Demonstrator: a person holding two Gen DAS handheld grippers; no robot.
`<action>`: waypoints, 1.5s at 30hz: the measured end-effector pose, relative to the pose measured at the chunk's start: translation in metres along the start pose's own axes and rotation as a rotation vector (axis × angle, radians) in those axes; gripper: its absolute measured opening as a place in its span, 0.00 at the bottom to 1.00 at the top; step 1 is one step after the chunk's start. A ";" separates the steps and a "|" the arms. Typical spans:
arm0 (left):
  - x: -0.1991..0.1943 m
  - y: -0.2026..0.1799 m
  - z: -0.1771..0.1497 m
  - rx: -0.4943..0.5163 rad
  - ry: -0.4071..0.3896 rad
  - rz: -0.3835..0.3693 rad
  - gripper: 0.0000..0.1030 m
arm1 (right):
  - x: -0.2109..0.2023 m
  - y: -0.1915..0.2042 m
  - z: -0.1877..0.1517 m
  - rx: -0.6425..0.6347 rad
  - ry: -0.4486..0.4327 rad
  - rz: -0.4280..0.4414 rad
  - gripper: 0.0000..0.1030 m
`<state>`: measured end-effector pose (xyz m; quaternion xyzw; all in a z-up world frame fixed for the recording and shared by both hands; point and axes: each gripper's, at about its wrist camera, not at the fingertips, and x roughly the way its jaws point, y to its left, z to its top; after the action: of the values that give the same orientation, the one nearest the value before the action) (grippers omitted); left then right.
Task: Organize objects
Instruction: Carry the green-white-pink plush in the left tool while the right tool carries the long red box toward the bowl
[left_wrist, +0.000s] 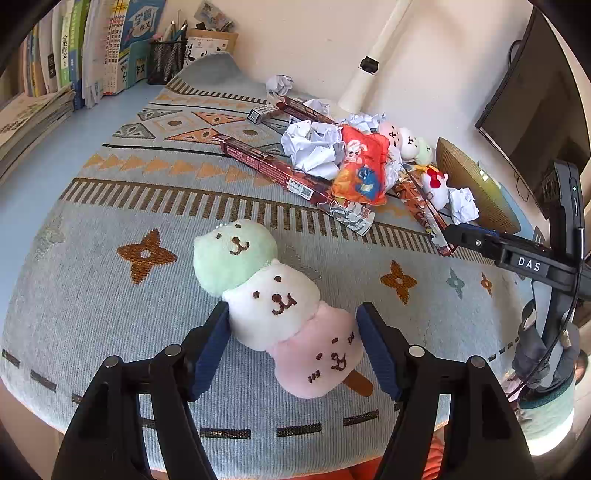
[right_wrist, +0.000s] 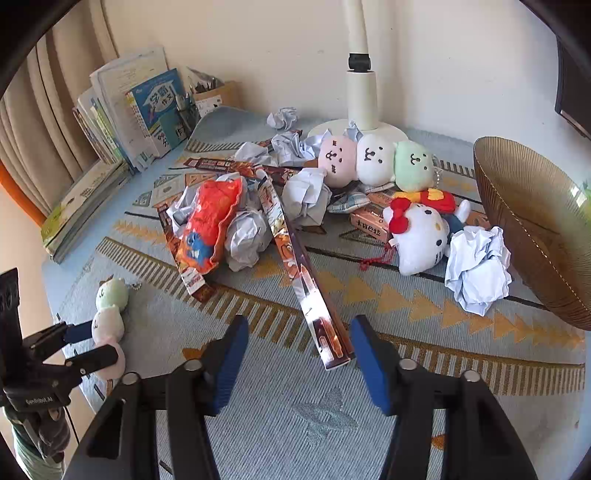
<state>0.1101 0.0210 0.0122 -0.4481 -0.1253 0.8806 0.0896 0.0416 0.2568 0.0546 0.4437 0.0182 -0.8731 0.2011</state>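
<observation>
A plush of a green, a white and a pink ball on a stick (left_wrist: 273, 291) lies on the patterned mat (left_wrist: 110, 206) near its front edge. My left gripper (left_wrist: 293, 314) is shut on it, one pad against the white ball and the other against the pink one. From the right wrist view the same plush (right_wrist: 109, 321) and left gripper (right_wrist: 101, 343) show at the far left. My right gripper (right_wrist: 299, 325) stands open over the mat. The near end of a long shiny brown box (right_wrist: 306, 288) lies between its fingers, close to the right pad.
Behind lies a pile: an orange snack bag (right_wrist: 210, 221), crumpled paper (right_wrist: 476, 273), more long boxes, a white cat plush (right_wrist: 421, 236) and a second three-ball plush (right_wrist: 373, 162). A ribbed brown bowl (right_wrist: 535, 229) stands right, books (right_wrist: 122, 122) left, a lamp post (right_wrist: 362, 96) behind.
</observation>
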 end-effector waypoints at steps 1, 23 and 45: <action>0.001 -0.003 0.000 0.007 -0.005 0.014 0.66 | 0.003 -0.003 0.005 -0.001 -0.016 -0.002 0.80; 0.013 -0.050 0.010 0.276 0.000 -0.142 0.57 | -0.001 -0.046 -0.056 0.215 0.087 0.005 0.21; 0.020 -0.070 -0.007 0.023 0.000 0.084 0.48 | -0.019 -0.004 -0.087 -0.048 -0.098 -0.065 0.16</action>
<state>0.1077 0.0940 0.0141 -0.4519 -0.0962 0.8850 0.0576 0.1174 0.2852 0.0161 0.3948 0.0438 -0.8991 0.1840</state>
